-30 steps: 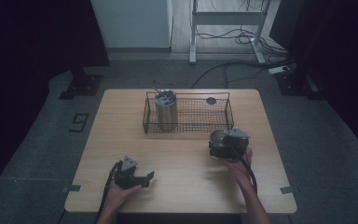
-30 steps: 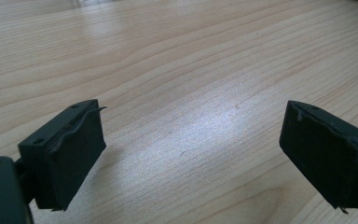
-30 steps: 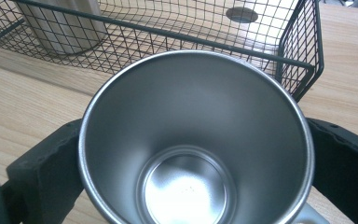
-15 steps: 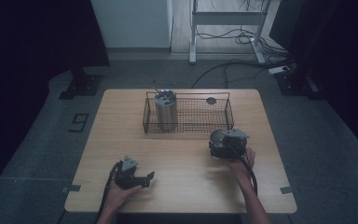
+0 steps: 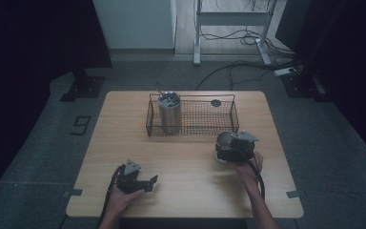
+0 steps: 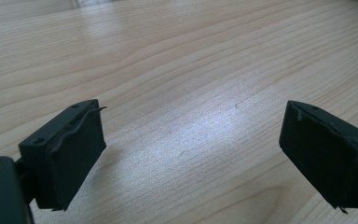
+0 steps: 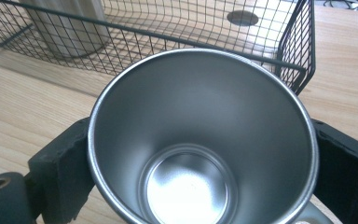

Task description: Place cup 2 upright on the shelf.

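Note:
An empty steel cup (image 7: 200, 135) stands tilted toward the camera between my right gripper's black pads (image 7: 60, 168), which press on both of its sides. In the high view that cup (image 5: 224, 140) and my right gripper (image 5: 226, 150) sit just in front of the right end of a black wire basket (image 5: 190, 125). A lidded steel tumbler (image 5: 169, 114) stands upright in the basket's left end. My left gripper (image 5: 148, 184) rests low over the table's front left, open, with bare wood between its jaws (image 6: 193, 130).
The wooden table (image 5: 190, 191) has free room in the middle between the two hands. A dark round disc (image 5: 215, 102) lies by the basket's far right corner. Table edges are close behind both hands. Cables and a metal stand lie on the floor beyond.

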